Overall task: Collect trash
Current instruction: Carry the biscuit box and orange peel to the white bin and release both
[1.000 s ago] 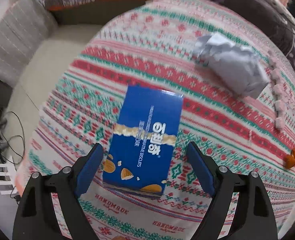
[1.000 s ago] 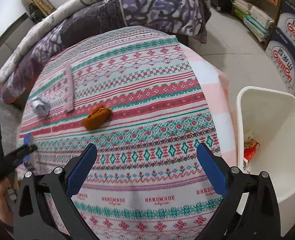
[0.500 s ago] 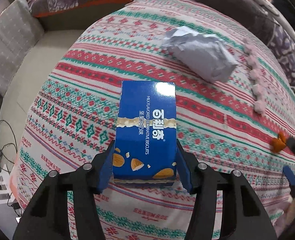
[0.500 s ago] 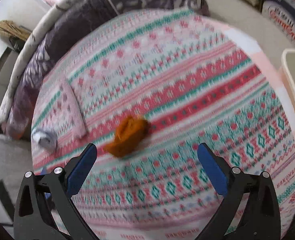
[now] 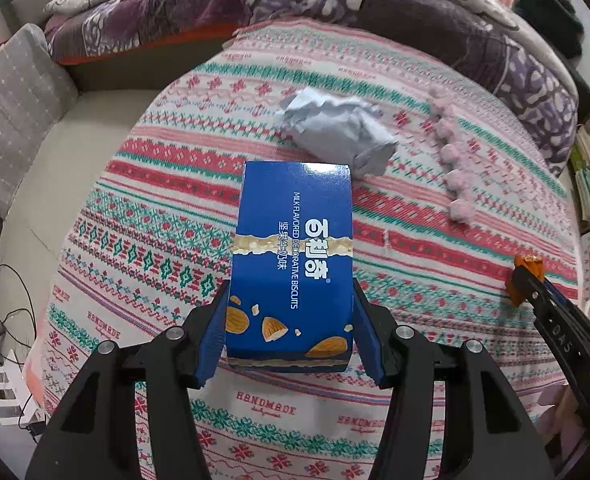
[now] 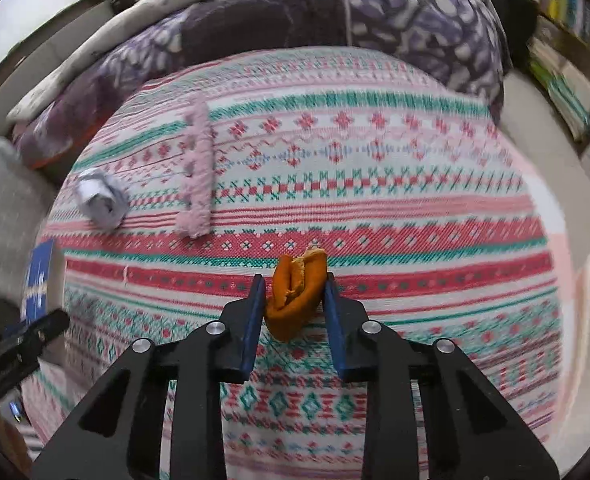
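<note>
Since both items are apparently destined for disposal, the blue biscuit box (image 5: 291, 264) is pinched by the left gripper (image 5: 289, 336) and the orange peel (image 6: 297, 294) is squeezed between the right gripper (image 6: 295, 292) pads.

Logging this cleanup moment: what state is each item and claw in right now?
Left claw: shut on the blue biscuit box.
Blue biscuit box: closed, gripped at its near end.
Right claw: shut on the orange peel.
Orange peel: curled, pinched between the fingers.
Crumpled paper: balled up, loose on the blanket.
</note>
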Demonstrator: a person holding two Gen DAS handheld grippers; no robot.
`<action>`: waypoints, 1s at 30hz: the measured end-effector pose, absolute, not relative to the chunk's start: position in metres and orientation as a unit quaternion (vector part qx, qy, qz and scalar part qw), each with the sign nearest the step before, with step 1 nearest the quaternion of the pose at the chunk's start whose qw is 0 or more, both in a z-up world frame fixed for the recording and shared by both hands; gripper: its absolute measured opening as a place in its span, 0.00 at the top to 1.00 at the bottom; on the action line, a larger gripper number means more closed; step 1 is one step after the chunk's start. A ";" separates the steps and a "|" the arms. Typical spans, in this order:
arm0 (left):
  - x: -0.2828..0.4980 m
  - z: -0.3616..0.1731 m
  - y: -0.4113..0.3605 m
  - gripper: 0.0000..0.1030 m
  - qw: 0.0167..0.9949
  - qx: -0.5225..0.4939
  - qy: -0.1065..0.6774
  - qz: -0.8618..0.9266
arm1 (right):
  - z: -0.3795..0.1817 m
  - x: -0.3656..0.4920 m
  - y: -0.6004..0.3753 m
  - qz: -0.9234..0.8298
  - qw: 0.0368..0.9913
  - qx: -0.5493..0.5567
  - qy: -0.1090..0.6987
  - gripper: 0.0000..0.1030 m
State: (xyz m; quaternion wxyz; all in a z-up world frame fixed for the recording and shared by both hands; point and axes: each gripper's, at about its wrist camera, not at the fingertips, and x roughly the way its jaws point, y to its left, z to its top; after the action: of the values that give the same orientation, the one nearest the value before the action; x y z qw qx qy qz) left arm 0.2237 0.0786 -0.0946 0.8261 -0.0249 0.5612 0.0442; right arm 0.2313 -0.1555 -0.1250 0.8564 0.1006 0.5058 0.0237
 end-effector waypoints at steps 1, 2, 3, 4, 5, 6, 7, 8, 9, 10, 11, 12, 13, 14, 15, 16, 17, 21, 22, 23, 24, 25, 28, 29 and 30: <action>0.222 -0.090 0.078 0.47 0.830 -0.027 0.556 0.041 | -0.118 0.228 -0.159 0.029 0.859 0.096 0.502 0.74; 0.222 -0.085 0.076 0.47 0.833 -0.030 0.552 0.037 | -0.113 0.230 -0.161 0.032 0.861 0.093 0.500 0.74; 0.221 -0.081 0.075 0.47 0.835 -0.034 0.548 0.034 | -0.106 0.224 -0.166 0.037 0.863 0.088 0.497 0.74; 0.218 -0.074 0.072 0.47 0.839 -0.038 0.542 0.029 | -0.100 0.221 -0.169 0.038 0.864 0.084 0.495 0.74; 0.218 -0.072 0.070 0.47 0.841 -0.040 0.538 0.026 | -0.093 0.217 -0.173 0.040 0.866 0.080 0.492 0.74; 0.216 -0.067 0.067 0.47 0.844 -0.042 0.534 0.024 | -0.088 0.215 -0.172 0.042 0.867 0.079 0.489 0.74; 0.212 -0.061 0.063 0.47 0.847 -0.046 0.529 0.018 | -0.083 0.214 -0.175 0.043 0.869 0.079 0.487 0.74; 0.214 -0.059 0.061 0.47 0.849 -0.047 0.526 0.015 | -0.079 0.212 -0.178 0.045 0.870 0.080 0.484 0.74; 0.210 -0.055 0.056 0.47 0.852 -0.048 0.521 0.010 | -0.074 0.208 -0.181 0.047 0.873 0.082 0.479 0.74; 0.210 -0.053 0.054 0.47 0.854 -0.047 0.518 0.006 | -0.069 0.204 -0.183 0.049 0.875 0.082 0.475 0.74; 0.208 -0.050 0.049 0.47 0.857 -0.045 0.514 0.001 | -0.065 0.201 -0.186 0.051 0.877 0.083 0.471 0.74; 0.207 -0.048 0.046 0.47 0.858 -0.044 0.512 -0.003 | -0.063 0.199 -0.187 0.052 0.878 0.083 0.469 0.74; 0.204 -0.046 0.042 0.47 0.860 -0.042 0.509 -0.008 | -0.061 0.196 -0.189 0.053 0.879 0.083 0.466 0.74; 0.202 -0.046 0.038 0.47 0.861 -0.041 0.507 -0.013 | -0.059 0.193 -0.191 0.054 0.881 0.084 0.463 0.74; 0.199 -0.044 0.034 0.47 0.861 -0.040 0.506 -0.016 | -0.058 0.189 -0.193 0.054 0.882 0.087 0.460 0.74; 0.196 -0.043 0.029 0.47 0.862 -0.040 0.505 -0.021 | -0.058 0.186 -0.196 0.055 0.883 0.091 0.458 0.74; 0.193 -0.043 0.025 0.47 0.863 -0.041 0.504 -0.025 | -0.058 0.184 -0.198 0.054 0.883 0.094 0.457 0.74; 0.185 -0.046 0.009 0.47 0.863 -0.030 0.502 -0.032 | -0.063 0.176 -0.210 0.045 0.885 0.104 0.453 0.74; 0.184 -0.046 0.006 0.47 0.864 -0.026 0.502 -0.033 | -0.064 0.175 -0.214 0.044 0.884 0.110 0.453 0.74; 0.183 -0.047 0.002 0.47 0.864 -0.022 0.502 -0.034 | -0.065 0.174 -0.217 0.043 0.883 0.114 0.453 0.74; 0.182 -0.047 0.000 0.47 0.864 -0.019 0.501 -0.034 | -0.064 0.172 -0.221 0.041 0.884 0.115 0.451 0.74; 0.182 -0.048 -0.002 0.47 0.865 -0.015 0.501 -0.034 | -0.064 0.171 -0.224 0.040 0.885 0.115 0.450 0.74; 0.181 -0.049 -0.009 0.47 0.866 -0.005 0.499 -0.035 | -0.062 0.168 -0.236 0.036 0.885 0.120 0.449 0.74; 0.180 -0.049 -0.010 0.47 0.866 -0.003 0.499 -0.035 | -0.060 0.167 -0.240 0.034 0.885 0.122 0.448 0.74; 0.180 -0.050 -0.013 0.47 0.866 -0.001 0.498 -0.036 | -0.059 0.165 -0.246 0.030 0.886 0.123 0.446 0.74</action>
State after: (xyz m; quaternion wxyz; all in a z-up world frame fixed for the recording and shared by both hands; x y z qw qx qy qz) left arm 0.1800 -0.0125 -0.0498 0.8663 -0.0009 0.4982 -0.0356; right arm 0.1653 -0.2457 -0.0587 0.8861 0.1229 0.4459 0.0300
